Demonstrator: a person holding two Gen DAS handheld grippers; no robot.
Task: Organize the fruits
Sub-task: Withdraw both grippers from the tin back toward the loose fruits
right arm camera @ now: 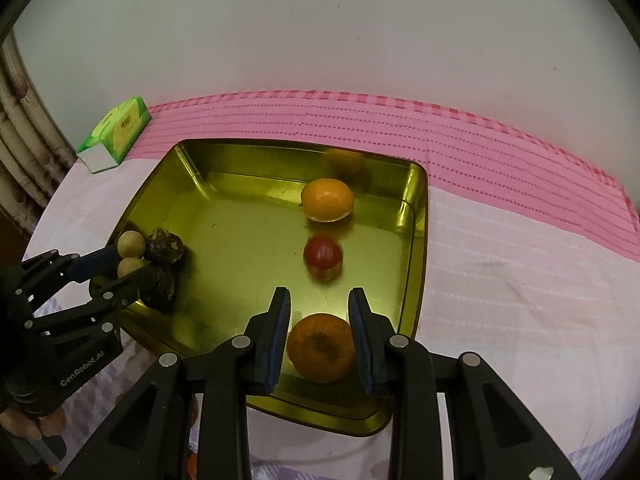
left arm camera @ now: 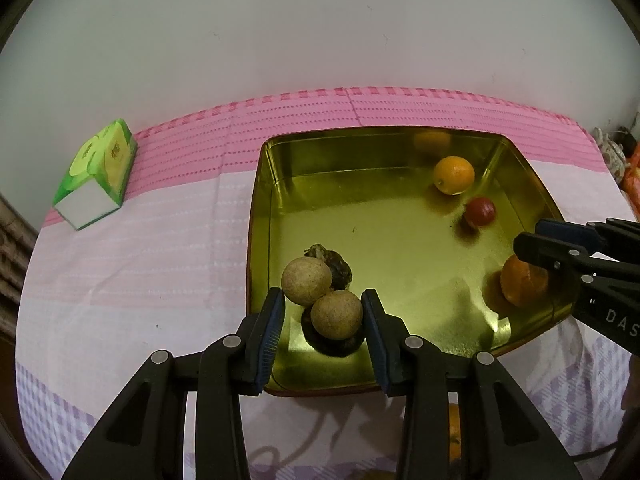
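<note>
Both fruits are being set down in the gold tray: a tan longan is gripped by the left gripper, an orange by the right gripper; release is judged next

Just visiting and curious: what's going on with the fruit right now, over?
Left gripper around tan fruit. Right gripper shut on orange. Both inside gold tray. Nothing blocking.

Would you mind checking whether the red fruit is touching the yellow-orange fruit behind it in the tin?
Apart. The right wrist view shows bare gold tin floor between the red fruit and the yellow-orange fruit.
</note>
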